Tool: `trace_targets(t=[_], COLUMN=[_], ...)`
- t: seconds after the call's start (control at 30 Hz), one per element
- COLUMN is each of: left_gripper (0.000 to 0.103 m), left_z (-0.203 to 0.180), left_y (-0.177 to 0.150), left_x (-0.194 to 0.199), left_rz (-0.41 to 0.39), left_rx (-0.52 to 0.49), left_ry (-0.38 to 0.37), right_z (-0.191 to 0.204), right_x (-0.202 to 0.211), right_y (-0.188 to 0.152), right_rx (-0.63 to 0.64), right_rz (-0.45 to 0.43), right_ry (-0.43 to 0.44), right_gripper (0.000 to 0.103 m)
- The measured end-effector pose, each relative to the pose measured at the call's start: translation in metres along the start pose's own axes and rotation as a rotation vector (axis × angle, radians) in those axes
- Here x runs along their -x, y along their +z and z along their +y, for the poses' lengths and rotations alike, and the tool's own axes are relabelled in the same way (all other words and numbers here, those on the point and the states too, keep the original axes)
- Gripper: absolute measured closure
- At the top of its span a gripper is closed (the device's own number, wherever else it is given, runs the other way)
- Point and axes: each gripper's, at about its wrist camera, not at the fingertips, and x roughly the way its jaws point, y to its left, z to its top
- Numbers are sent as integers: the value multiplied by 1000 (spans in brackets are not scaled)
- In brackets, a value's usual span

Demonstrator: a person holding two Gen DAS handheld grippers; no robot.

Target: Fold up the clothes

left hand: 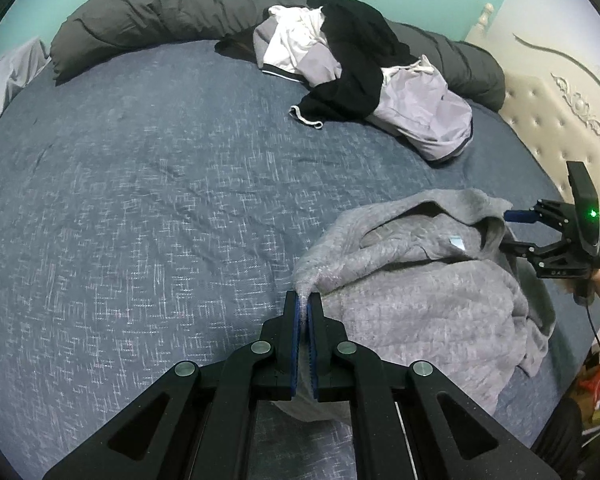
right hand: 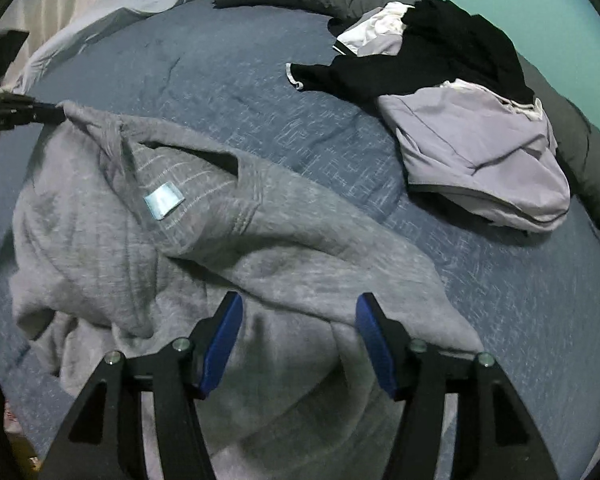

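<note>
Grey sweater (right hand: 228, 240): lay crumpled on blue bedsheet (left hand: 140, 200), pale label (right hand: 163, 201) inside collar facing up. Left gripper (left hand: 305, 300): pads clamped together on a pinched corner of sweater. Right gripper (right hand: 298, 320): jaws apart over sweater fabric, apparently pressing on nothing, though blurred. Pile of black, white and lilac clothes (left hand: 360, 76): well apart, near rolled dark grey quilt (left hand: 160, 12).
</note>
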Motion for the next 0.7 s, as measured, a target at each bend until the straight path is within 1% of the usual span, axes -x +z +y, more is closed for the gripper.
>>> trace_targets(t=[0.07, 0.13, 0.17, 0.2, 0.3, 0.4, 0.47, 0.57, 0.7], left_gripper=[94, 84, 74, 68, 67, 67, 67, 67, 67], left_z=[-2, -7, -9, -11, -21, -29, -34, -41, -45], left_y=[1, 3, 4, 5, 10, 13, 13, 12, 9], left_x=[2, 7, 9, 10, 7, -12, -22, -35, -47], left_rz=[-3, -19, -25, -31, -25, 13, 30, 46, 61], left_rx=[-20, -52, -66, -81, -126, -153, -166, -173, -167], left_ry=[15, 26, 29, 32, 27, 30, 23, 4, -6], right_z=[5, 6, 6, 5, 2, 1, 0, -2, -12], right_x=[-4, -10, -12, -13, -17, -17, -14, -9, -5], right_y=[0, 0, 0, 0, 2, 2, 3, 5, 8], right_rx=[38, 64, 67, 65, 51, 40, 35, 22, -28], right_rz=[5, 10, 12, 12, 11, -3, -22, -49, -78], right_ry=[-15, -30, -38, -41, -35, -23, -7, 28, 42], right_gripper=[43, 43, 43, 43, 43, 54, 70, 82, 85])
